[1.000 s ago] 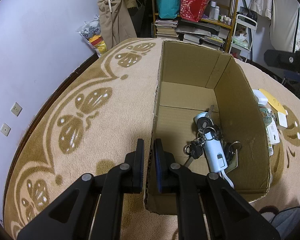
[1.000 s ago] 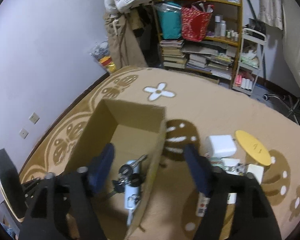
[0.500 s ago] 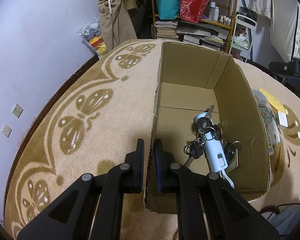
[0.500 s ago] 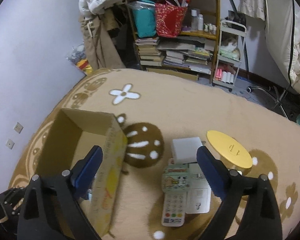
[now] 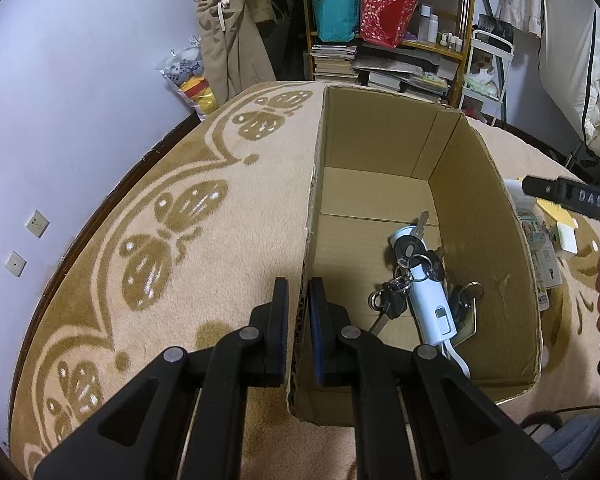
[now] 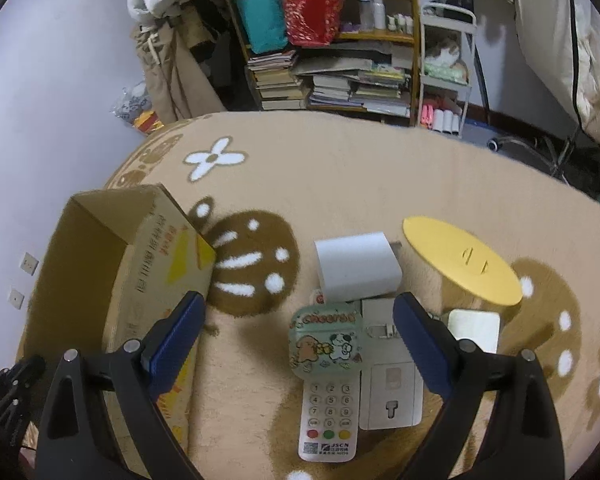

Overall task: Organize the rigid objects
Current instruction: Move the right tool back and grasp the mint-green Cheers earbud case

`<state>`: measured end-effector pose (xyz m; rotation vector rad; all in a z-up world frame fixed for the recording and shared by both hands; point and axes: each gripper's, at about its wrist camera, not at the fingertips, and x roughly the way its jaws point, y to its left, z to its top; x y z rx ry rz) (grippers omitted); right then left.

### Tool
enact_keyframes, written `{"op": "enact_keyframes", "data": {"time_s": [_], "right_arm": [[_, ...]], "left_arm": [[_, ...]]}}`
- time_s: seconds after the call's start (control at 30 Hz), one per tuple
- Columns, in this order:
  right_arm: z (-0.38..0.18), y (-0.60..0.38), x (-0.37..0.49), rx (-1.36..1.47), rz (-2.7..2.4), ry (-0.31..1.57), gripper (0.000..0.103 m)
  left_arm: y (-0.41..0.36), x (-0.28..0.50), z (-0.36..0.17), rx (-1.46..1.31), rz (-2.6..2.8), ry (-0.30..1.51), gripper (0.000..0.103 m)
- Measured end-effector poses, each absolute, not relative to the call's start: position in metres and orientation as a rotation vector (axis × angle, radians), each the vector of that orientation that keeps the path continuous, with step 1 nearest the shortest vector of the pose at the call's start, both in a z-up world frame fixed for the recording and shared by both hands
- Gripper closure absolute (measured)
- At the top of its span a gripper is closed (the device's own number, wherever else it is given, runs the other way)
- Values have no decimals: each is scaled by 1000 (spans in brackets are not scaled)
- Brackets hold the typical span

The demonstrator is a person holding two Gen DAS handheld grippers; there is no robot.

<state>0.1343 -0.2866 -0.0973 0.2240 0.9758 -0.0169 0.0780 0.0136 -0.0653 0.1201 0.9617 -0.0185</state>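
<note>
1. Claw on my right (image 6: 296, 344) stands wide apart with nothing between its pads; it hangs over a cluster of small things lying on the rug (image 6: 380, 184).
2. Straight ahead between the fingers lies a green earbud case (image 6: 326, 342) with cartoon dogs, resting on the top end of a white remote (image 6: 329, 416). It looks light, hard-shelled and glossy, so I judge it slippery; I would take it across its two flat sides, low down, so it cannot pop out.
3. Beyond the case sits a white charger block (image 6: 356, 266), stiff and boxy, easy to pinch on opposite faces.
4. Just inside my right finger lies a flat white card box (image 6: 390, 392), touching the remote's side. Thin and flat to the pile, I expect it to be hard to get under; an edge grip seems best.
5. Past the right finger are a yellow disc (image 6: 460, 264) and a small pale square piece (image 6: 474, 330); the disc looks thin and rigid, needing a rim pinch.
6. Left of the claw stands the cardboard box (image 6: 100, 256), the likely destination.
7. My left claw (image 5: 298, 320) is clamped on the box's near wall, one pad outside, one inside. Cardboard flexes, so I treat this as a steadying hold only.
8. Right of that claw, inside the box, lie a bunch of keys (image 5: 404, 280) tangled over a white device (image 5: 430, 304).
</note>
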Motion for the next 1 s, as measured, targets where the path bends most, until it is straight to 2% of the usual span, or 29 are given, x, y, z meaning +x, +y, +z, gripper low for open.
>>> {"op": "enact_keyframes", "data": {"time_s": [0.07,0.2,0.33,0.4,0.87,0.93,1.0], "right_arm": [[-105,-289,134,222,-18,982,3],[-122,-293,135,240,-10,1026,22],[-132,-296,139,260,3,1048,26],[-134,-294,140,243,-4,1057,35],[-138,-273,137,70,-52,1084,36],[-138,-271,135,36,-81,1077,46],[-137,-273,134,47,-80,1071,46]], "left_arm": [[12,77,-64,121,-14,961,93],[11,77,-64,129,-5,960,93],[10,76,-65,128,-3,957,93],[10,76,-65,138,-1,959,93],[9,76,-66,149,2,954,93],[8,75,-66,150,3,954,93],[8,76,-66,151,3,955,93]]}}
